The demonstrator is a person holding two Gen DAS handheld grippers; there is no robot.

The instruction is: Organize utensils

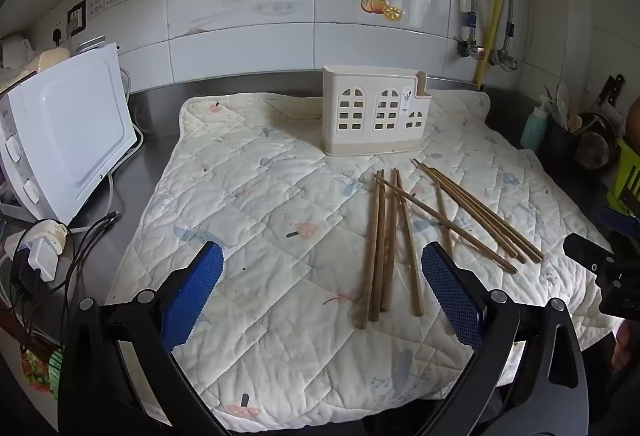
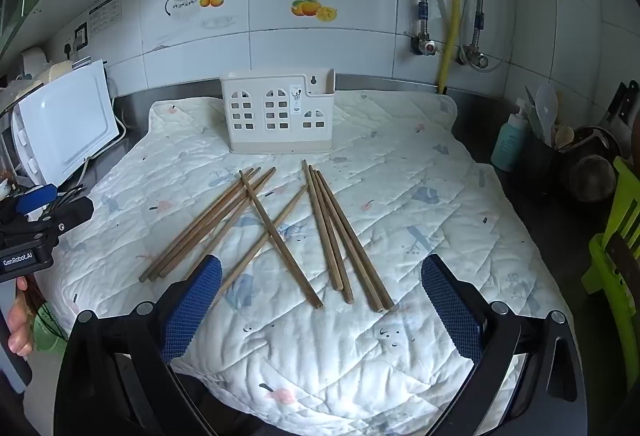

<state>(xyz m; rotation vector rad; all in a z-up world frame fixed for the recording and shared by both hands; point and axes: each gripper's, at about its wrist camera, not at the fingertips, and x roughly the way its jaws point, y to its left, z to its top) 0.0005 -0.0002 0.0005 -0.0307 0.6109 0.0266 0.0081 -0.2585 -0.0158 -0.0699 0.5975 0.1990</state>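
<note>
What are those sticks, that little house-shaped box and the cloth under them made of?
Chopsticks: apparently wood or bamboo, matte brown, faint grain. Holder: seemingly moulded plastic, smooth cream, with cut-out window holes. Mat: quilted fabric, likely cotton, soft and wrinkled, with stitched diamonds and faded prints.

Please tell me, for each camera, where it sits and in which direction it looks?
Left wrist: on the left gripper, open, looking down over the quilt toward the wall; right gripper at its right edge.
Right wrist: on the right gripper, open, facing likewise; left gripper and a hand at its left edge.
Shared: chopsticks, holder, microwave.
</note>
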